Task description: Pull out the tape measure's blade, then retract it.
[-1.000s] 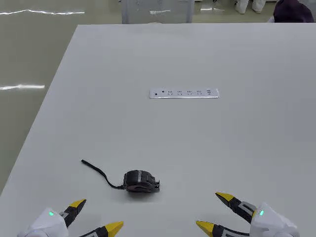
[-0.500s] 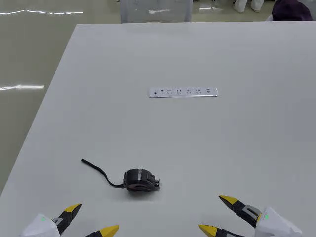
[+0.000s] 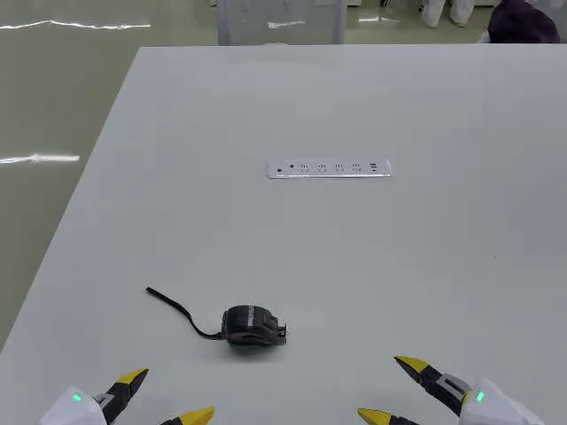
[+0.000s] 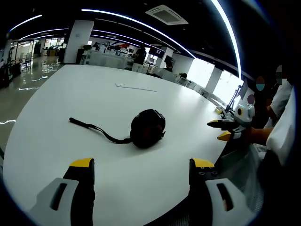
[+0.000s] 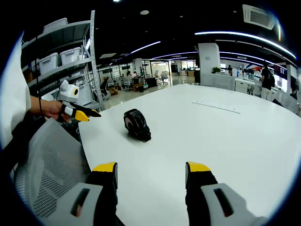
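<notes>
Head view: black tape measure (image 3: 253,326) flat on white table (image 3: 425,248) near front edge, wrist strap (image 3: 177,308) trailing left. Left gripper (image 3: 165,397), right gripper (image 3: 392,390) flanking, well clear, jaws spread, empty. Probably rigid, dense, smooth case: pinch across flat sides; thin blade hook seemingly at right end

A dark, round tape measure (image 3: 252,326) lies on the white table's near edge, black wrist strap (image 3: 177,310) trailing left.
</notes>
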Available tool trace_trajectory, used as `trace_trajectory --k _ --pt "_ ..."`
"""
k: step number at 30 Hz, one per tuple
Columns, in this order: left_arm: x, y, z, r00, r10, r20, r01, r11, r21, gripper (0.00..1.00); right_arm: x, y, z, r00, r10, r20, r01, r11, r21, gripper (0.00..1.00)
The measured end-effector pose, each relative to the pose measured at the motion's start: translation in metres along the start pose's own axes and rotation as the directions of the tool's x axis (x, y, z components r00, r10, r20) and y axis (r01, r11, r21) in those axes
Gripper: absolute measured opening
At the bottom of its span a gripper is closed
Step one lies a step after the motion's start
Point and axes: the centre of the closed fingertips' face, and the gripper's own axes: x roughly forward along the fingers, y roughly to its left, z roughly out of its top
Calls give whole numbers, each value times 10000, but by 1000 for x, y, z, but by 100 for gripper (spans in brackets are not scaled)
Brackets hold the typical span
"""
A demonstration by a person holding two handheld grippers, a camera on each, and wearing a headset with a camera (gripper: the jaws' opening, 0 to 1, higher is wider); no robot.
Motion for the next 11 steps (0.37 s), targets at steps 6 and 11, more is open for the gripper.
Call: trace_trajectory --k 6,11 --pt "1 2 0 10000 -11 34 11 10000 -28 81 0 0 1 10000 -2 -23 2 10000 -15 58" --pt "1 2 1 10000 -21 60 21 10000 -32 81 1 0 0 10000 8 -47 -8 10000 -14 58"
